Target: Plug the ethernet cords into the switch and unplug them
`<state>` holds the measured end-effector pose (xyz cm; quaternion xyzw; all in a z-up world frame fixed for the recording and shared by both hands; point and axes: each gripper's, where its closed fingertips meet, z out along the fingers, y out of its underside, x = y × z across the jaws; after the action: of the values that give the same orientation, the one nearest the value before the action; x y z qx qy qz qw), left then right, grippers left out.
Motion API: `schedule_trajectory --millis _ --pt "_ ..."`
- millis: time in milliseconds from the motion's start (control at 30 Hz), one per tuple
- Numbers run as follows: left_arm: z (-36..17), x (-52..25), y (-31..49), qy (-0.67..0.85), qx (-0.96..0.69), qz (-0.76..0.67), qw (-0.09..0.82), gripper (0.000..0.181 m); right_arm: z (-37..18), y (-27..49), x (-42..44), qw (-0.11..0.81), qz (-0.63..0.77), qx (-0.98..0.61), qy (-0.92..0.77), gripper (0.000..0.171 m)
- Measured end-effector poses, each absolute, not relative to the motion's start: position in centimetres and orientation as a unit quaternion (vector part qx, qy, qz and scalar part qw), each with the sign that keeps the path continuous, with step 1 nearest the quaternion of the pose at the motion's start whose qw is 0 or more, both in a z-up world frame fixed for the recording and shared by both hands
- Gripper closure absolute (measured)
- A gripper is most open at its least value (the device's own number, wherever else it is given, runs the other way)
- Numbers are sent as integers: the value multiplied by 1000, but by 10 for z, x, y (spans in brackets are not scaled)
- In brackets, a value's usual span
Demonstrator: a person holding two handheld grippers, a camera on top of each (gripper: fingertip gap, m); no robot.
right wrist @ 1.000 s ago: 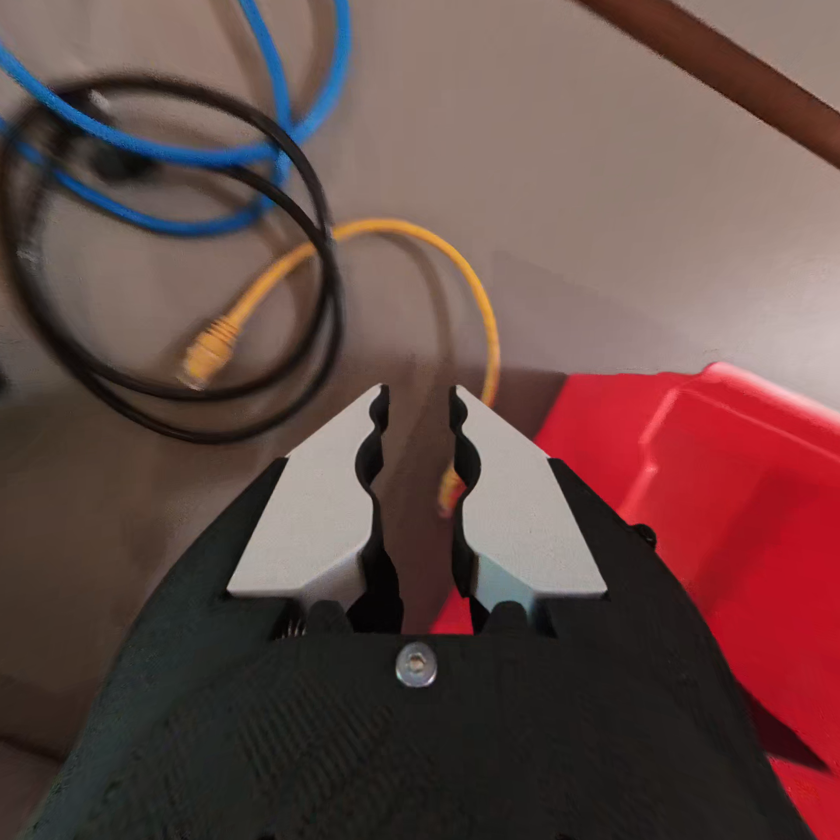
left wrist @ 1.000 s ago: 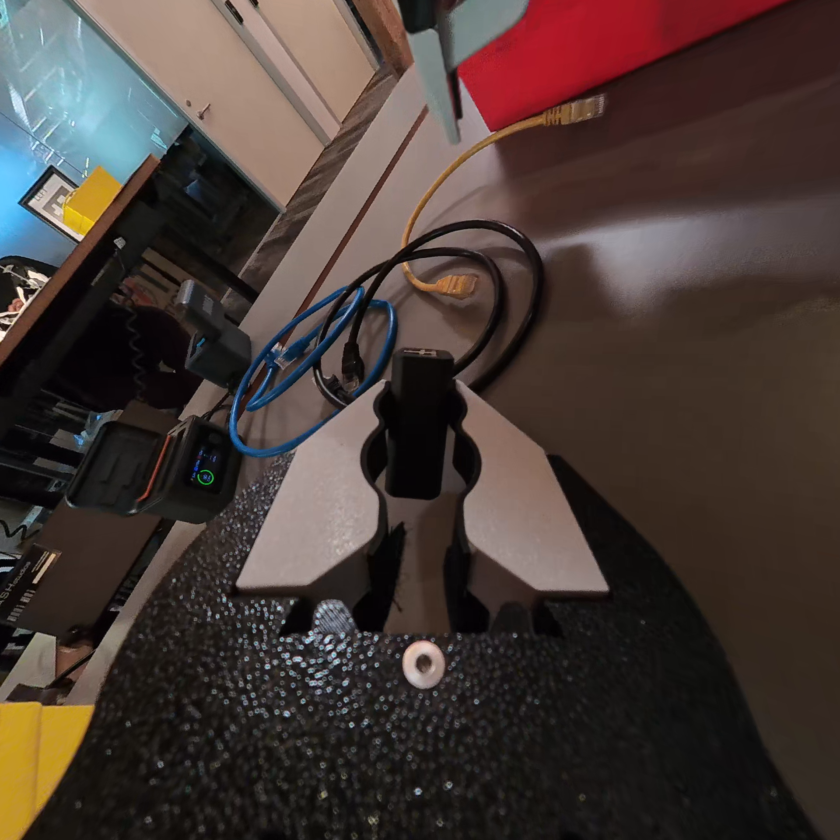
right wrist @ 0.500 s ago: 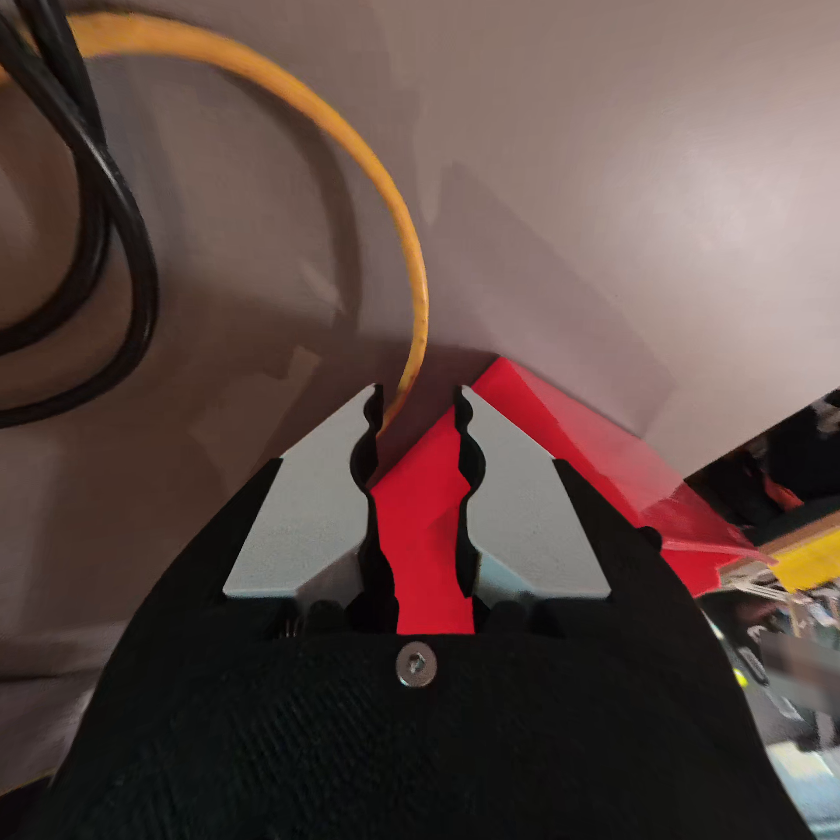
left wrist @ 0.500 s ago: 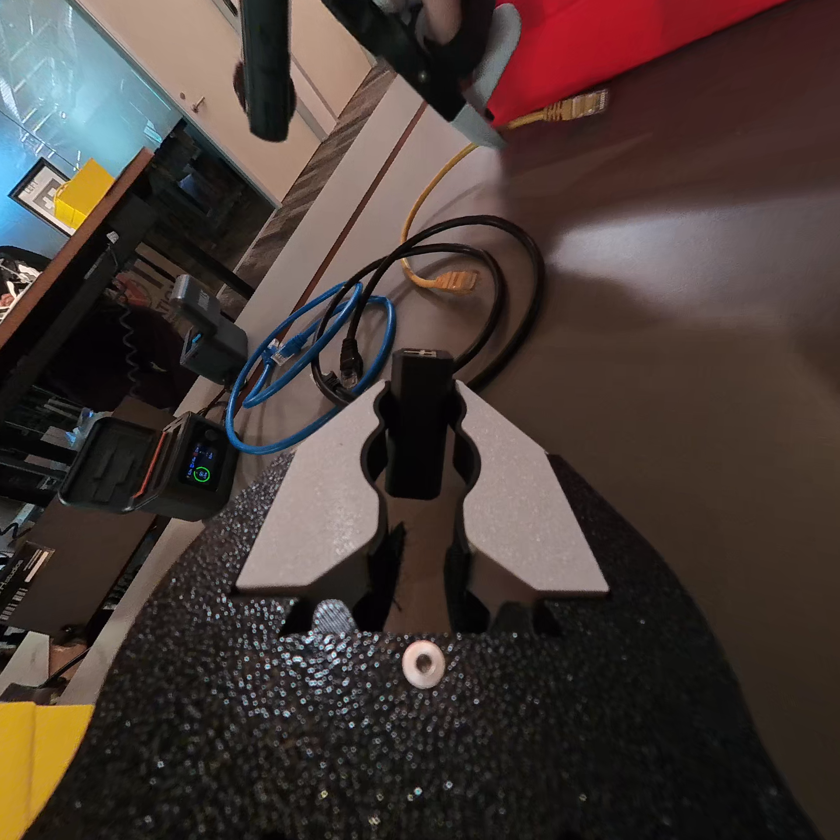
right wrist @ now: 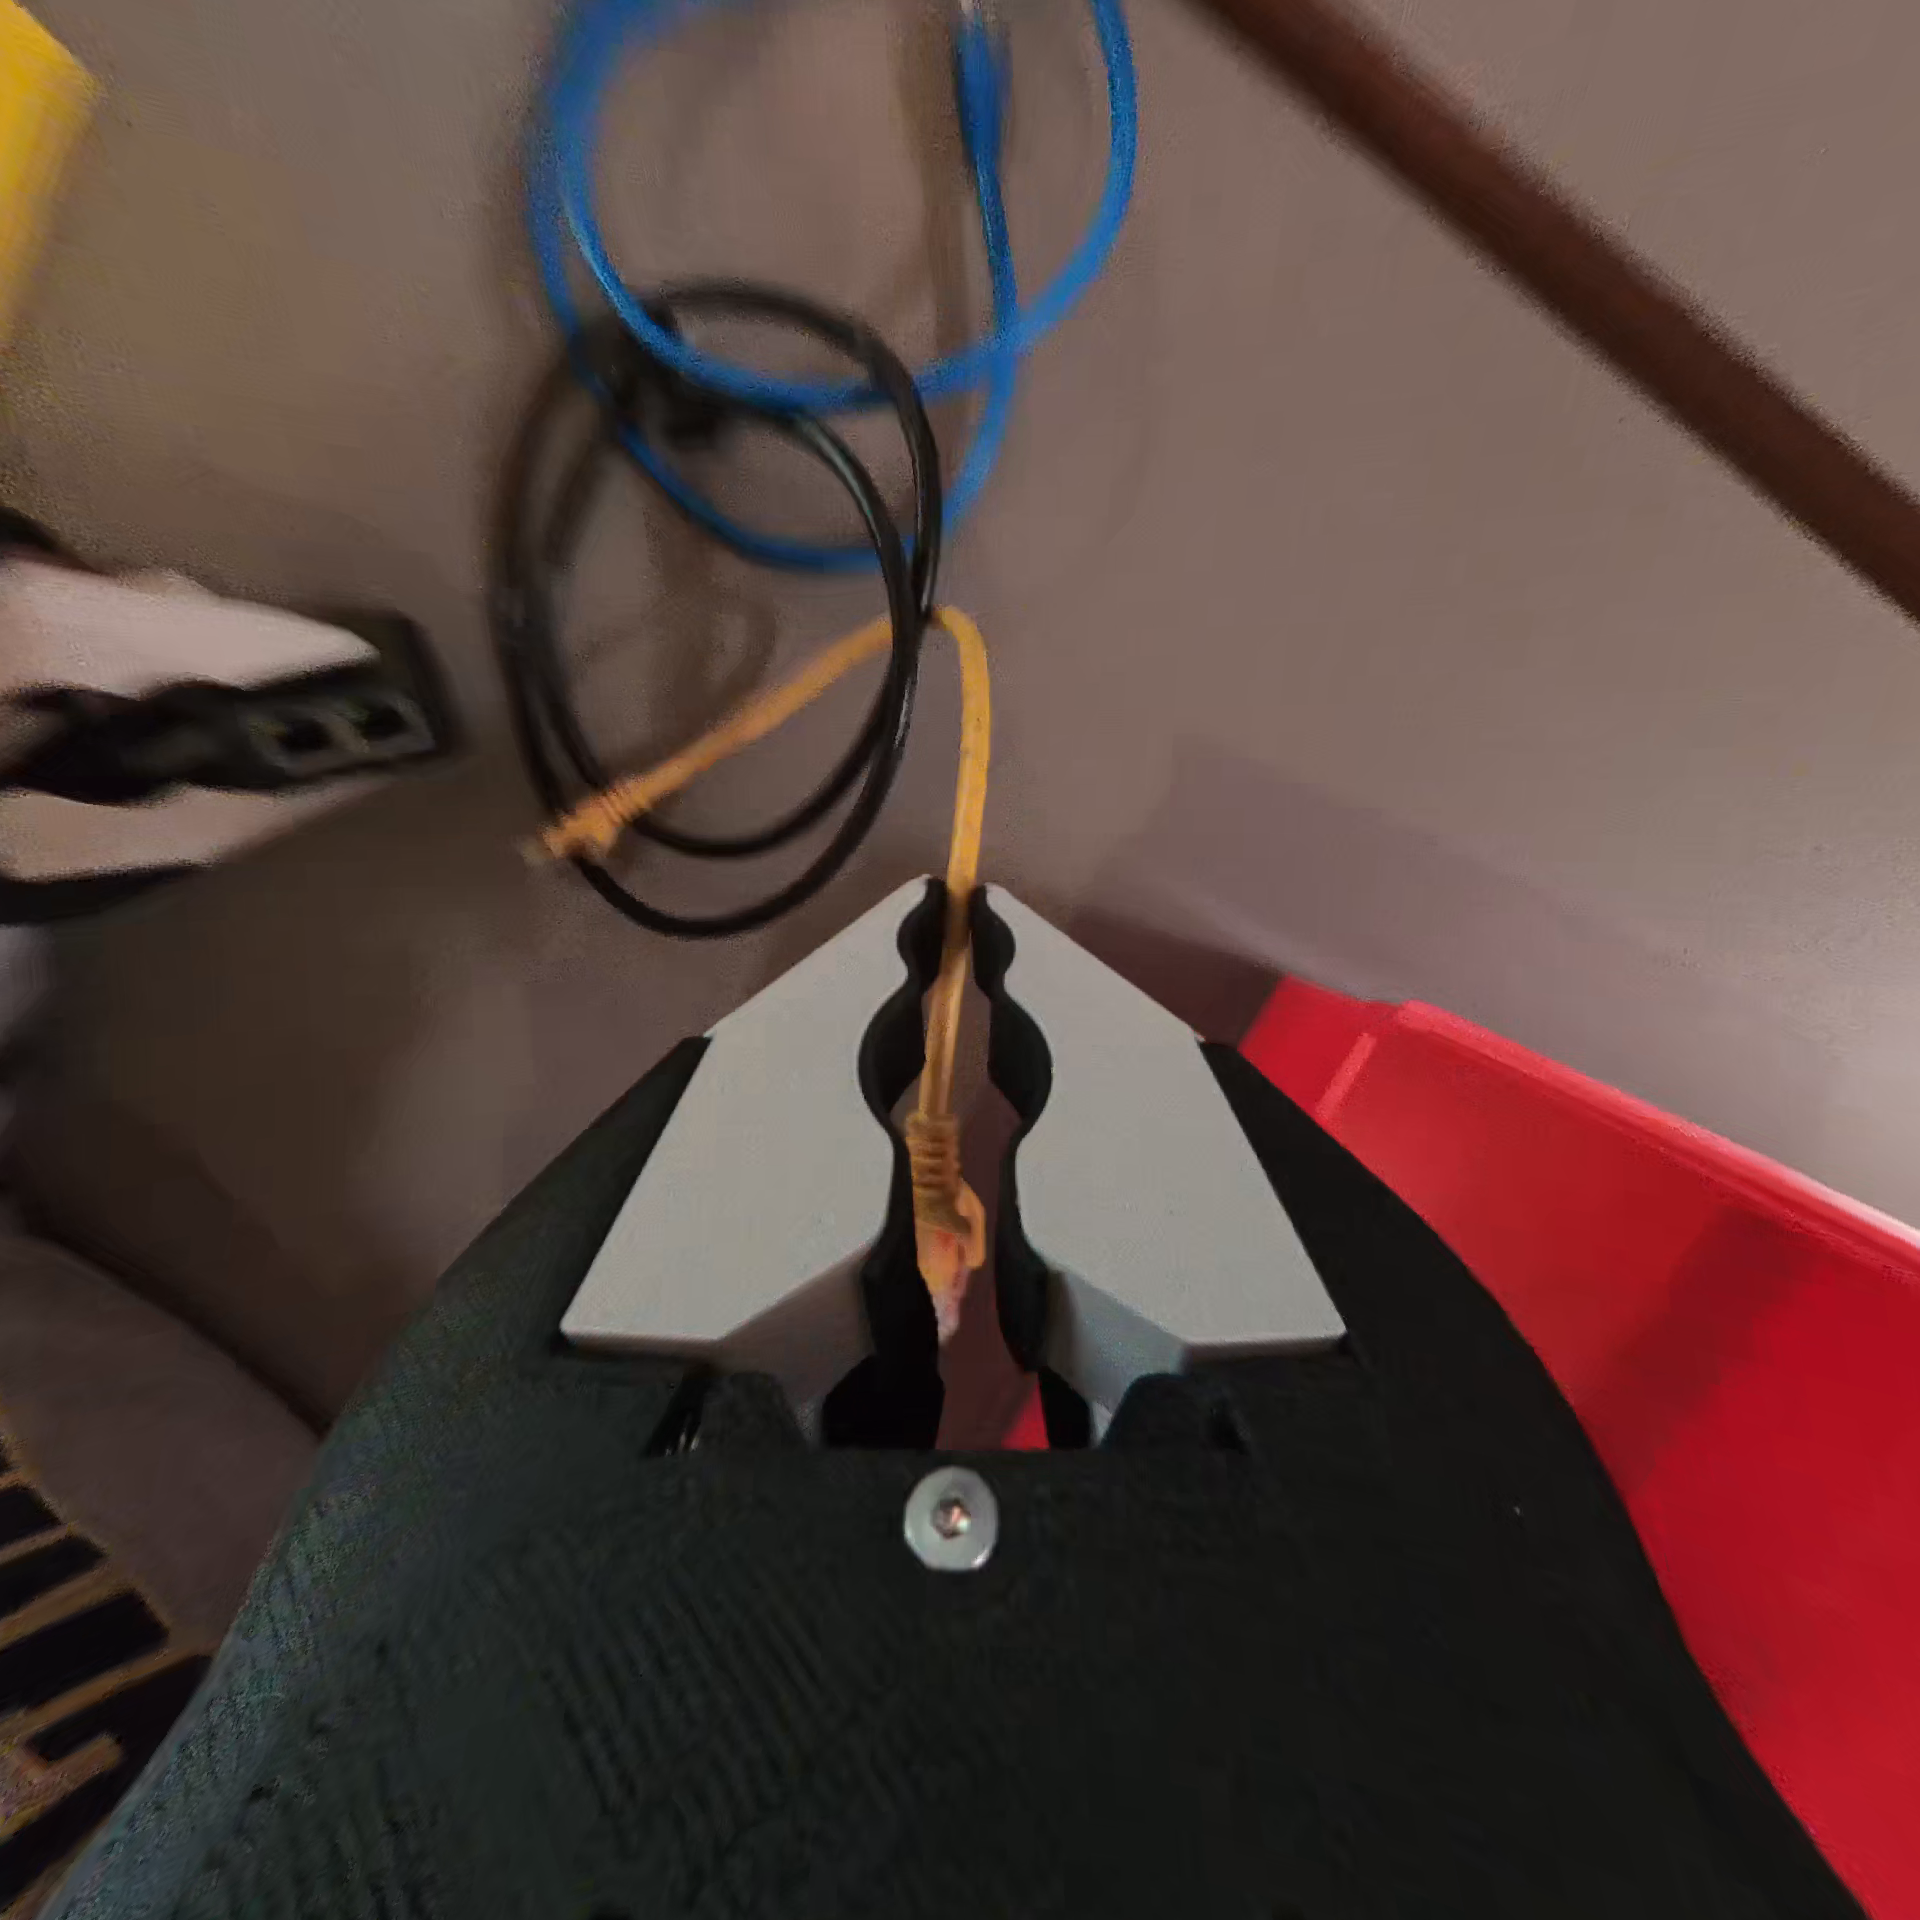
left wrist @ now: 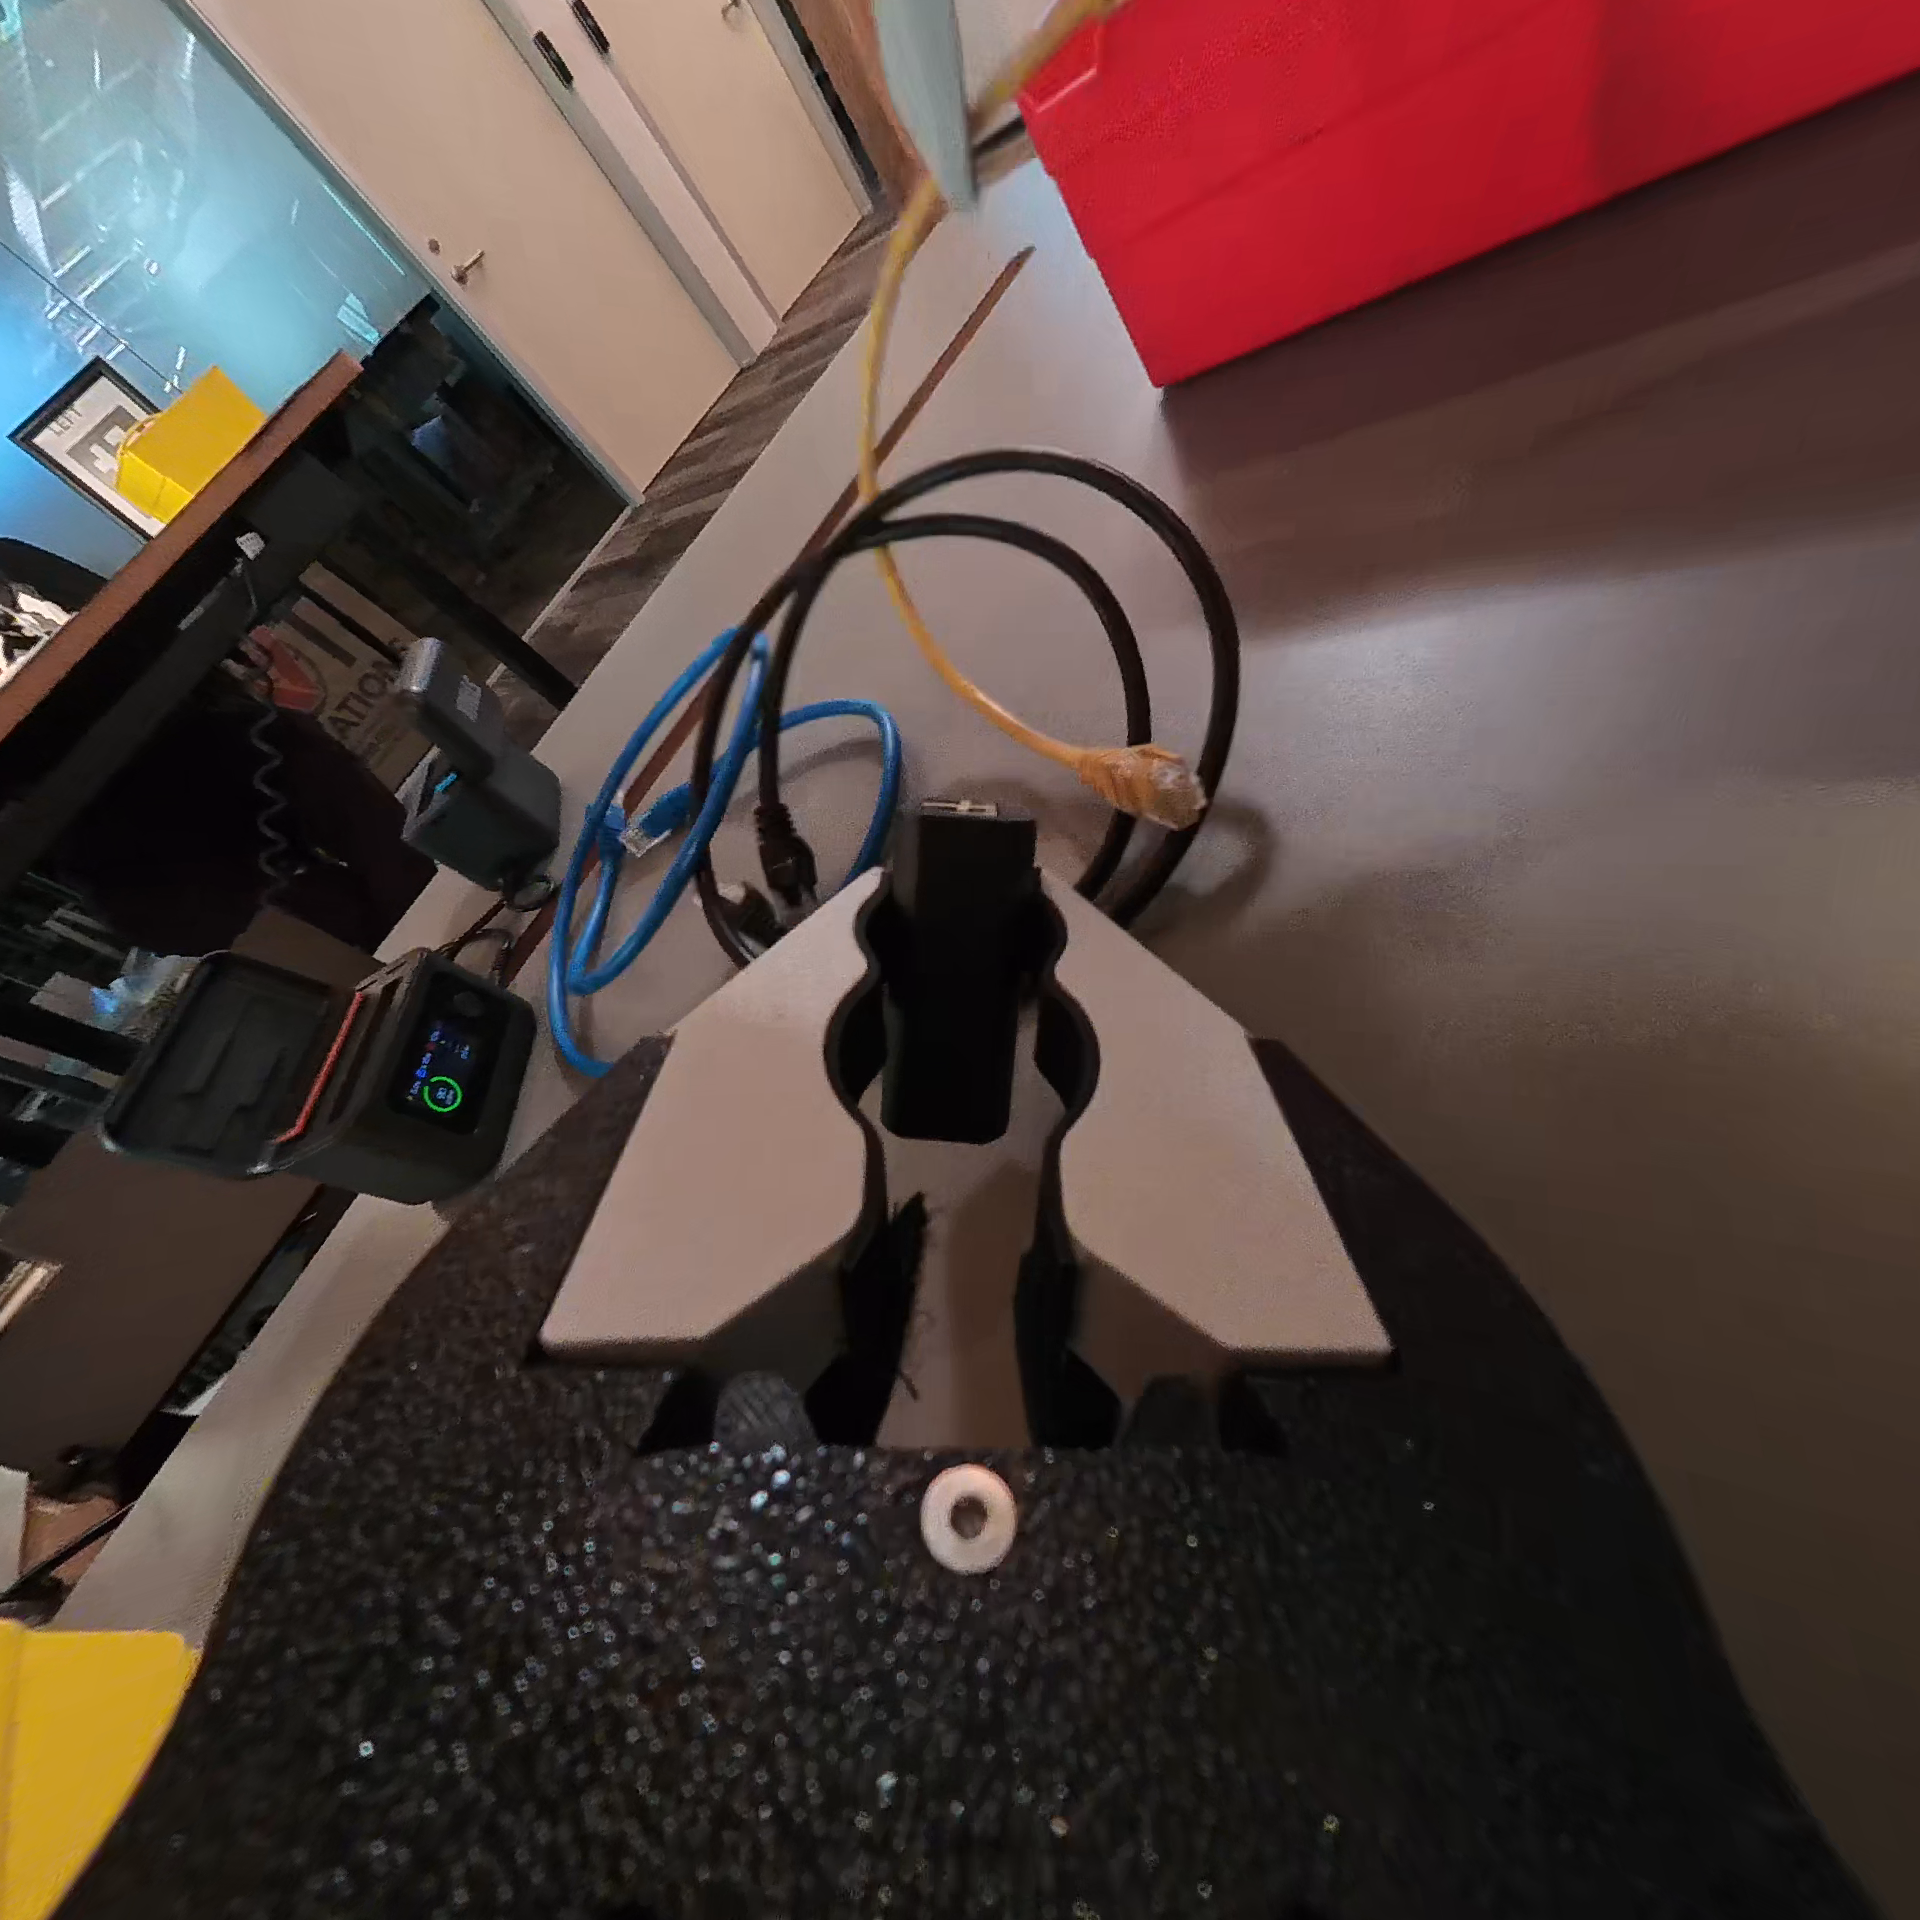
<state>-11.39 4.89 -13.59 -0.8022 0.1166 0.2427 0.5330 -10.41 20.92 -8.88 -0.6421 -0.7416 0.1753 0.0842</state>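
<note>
My left gripper [left wrist: 961,904] is shut on the black switch [left wrist: 951,977] and holds it end-on above the table; the switch also shows in the right wrist view [right wrist: 312,727] with its ports visible. My right gripper [right wrist: 958,894] is shut on the yellow ethernet cord [right wrist: 966,790] near one plug, which sits back between the fingers [right wrist: 940,1216]. The cord hangs lifted off the table; its other plug [left wrist: 1143,784] dangles just right of the switch's end. The right gripper's finger [left wrist: 930,94] shows at the top of the left wrist view.
A black cord [left wrist: 1174,644] and a blue cord [left wrist: 665,810] lie coiled on the brown table [left wrist: 1558,831] beyond the switch. A red bin [left wrist: 1455,156] stands at the far right. A black device with a lit screen [left wrist: 343,1081] sits at the table's left edge. The gap from one gripper's tips to the other's is roughly 15 cm.
My right gripper has shut on the yellow cord by the red bin and lifted it; the free plug has swung up towards the switch. My left gripper still holds the switch in place.
</note>
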Motion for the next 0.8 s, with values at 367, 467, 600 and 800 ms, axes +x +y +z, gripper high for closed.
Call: schedule_trajectory --millis 367,467,600,800 --pt "-124 -114 47 84 -788 208 573 160 22 206 -78 380 436 -562 -591 169" --pt "-119 -116 45 67 -781 196 589 160 41 238 -56 510 386 -560 -526 169" --pt "-109 -117 43 43 -768 172 615 160 40 255 -36 566 340 -572 -487 169" --pt "-101 -117 42 16 -752 124 647 160 12 201 -49 512 374 -552 -542 169"
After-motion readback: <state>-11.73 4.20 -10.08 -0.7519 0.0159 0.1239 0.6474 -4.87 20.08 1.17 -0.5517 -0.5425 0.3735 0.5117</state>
